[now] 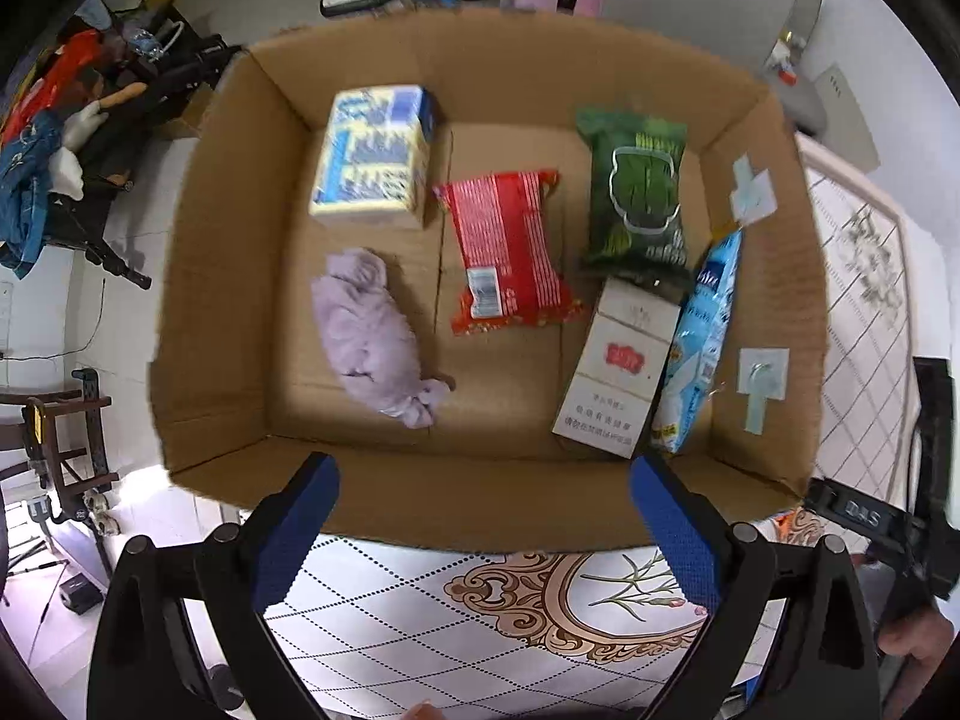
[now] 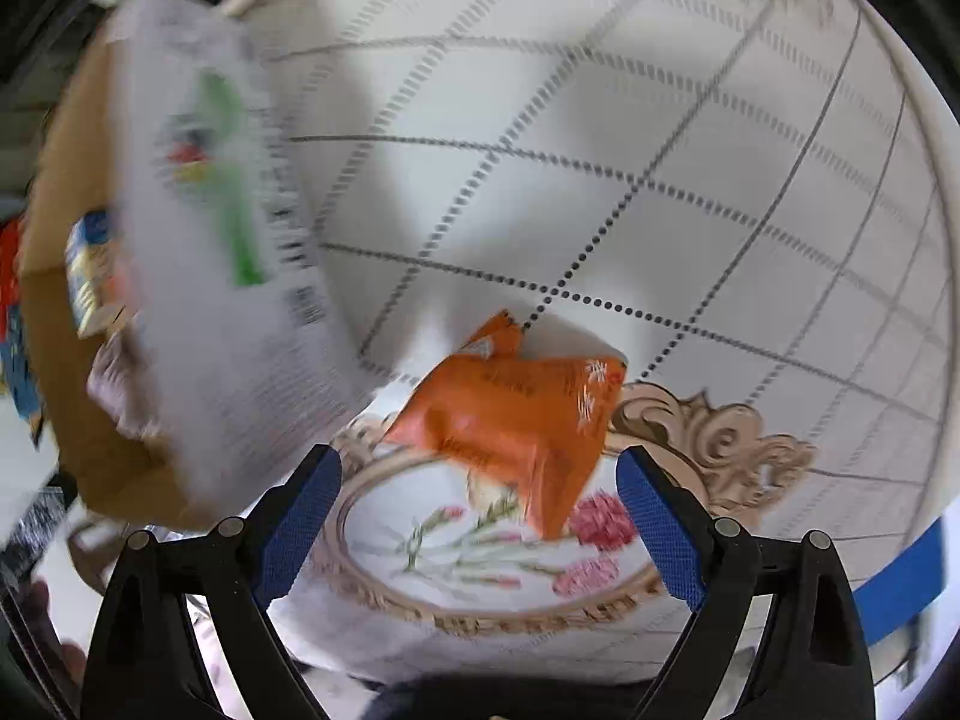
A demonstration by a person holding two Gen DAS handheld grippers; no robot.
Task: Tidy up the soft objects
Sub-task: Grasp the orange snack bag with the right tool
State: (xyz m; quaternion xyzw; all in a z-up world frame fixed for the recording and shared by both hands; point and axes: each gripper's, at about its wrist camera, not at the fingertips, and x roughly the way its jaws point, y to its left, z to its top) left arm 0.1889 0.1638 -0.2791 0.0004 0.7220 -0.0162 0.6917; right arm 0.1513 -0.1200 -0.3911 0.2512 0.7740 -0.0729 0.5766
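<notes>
Hovering apart, empty, left tongs [image 1: 483,510] face cardboard box [image 1: 492,54] holding lilac cloth [image 1: 372,330], red packet [image 1: 510,252], green packet [image 1: 639,192]. Right tongs [image 2: 480,510] apart over orange packet [image 2: 516,420] on desk [image 2: 660,150]; blurred white packet [image 2: 228,276] beside box.
</notes>
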